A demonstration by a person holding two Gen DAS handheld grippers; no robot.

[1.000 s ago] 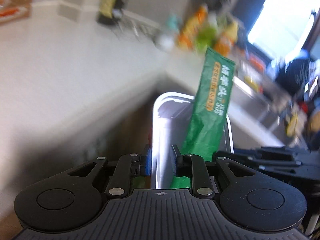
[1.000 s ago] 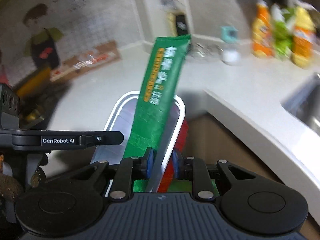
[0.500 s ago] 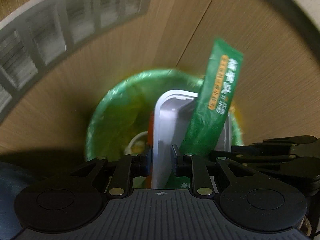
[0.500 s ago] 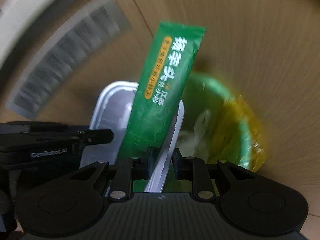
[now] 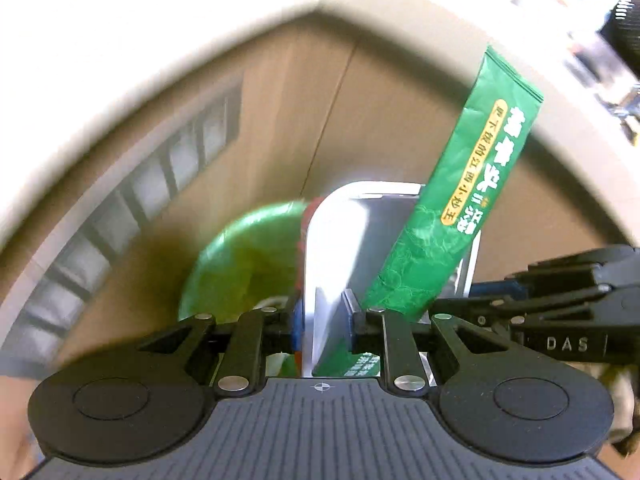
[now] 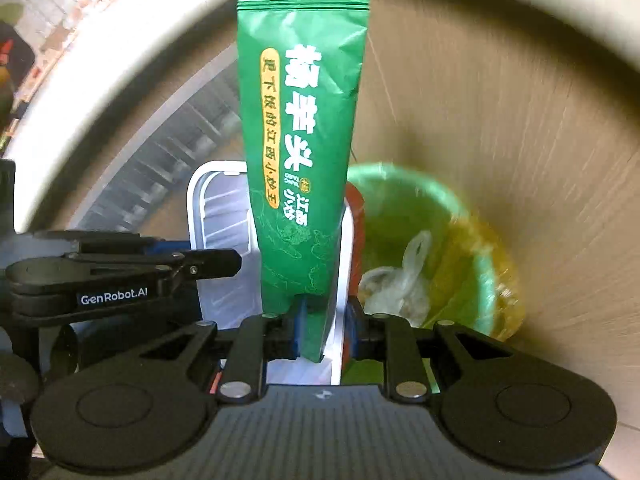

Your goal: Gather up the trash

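A clear white plastic tray point(image 5: 344, 232) stands on end between both grippers, with a tall green snack packet point(image 5: 460, 208) leaning in it. My left gripper point(image 5: 325, 318) is shut on the tray's left rim. My right gripper point(image 6: 325, 322) is shut on the tray's point(image 6: 216, 208) right rim together with the foot of the green packet point(image 6: 304, 140). A red piece point(image 6: 355, 208) shows behind the tray. Below and beyond the tray sits a round bin with a green liner point(image 6: 404, 204), a crumpled white bag point(image 6: 396, 280) inside it. In the left wrist view the bin point(image 5: 240, 264) lies left of the tray.
The white counter edge point(image 5: 160, 40) arcs above. Wooden cabinet doors point(image 6: 500, 120) stand behind the bin, with a slatted vent grille point(image 5: 132, 200) to the left. The other gripper's black body point(image 5: 560, 308) shows at the right of the left wrist view.
Both grippers came down off the counter with the tray and packet and tipped toward the floor. The counter top and bottles left view; the green-lined bin and cabinet fronts came in.
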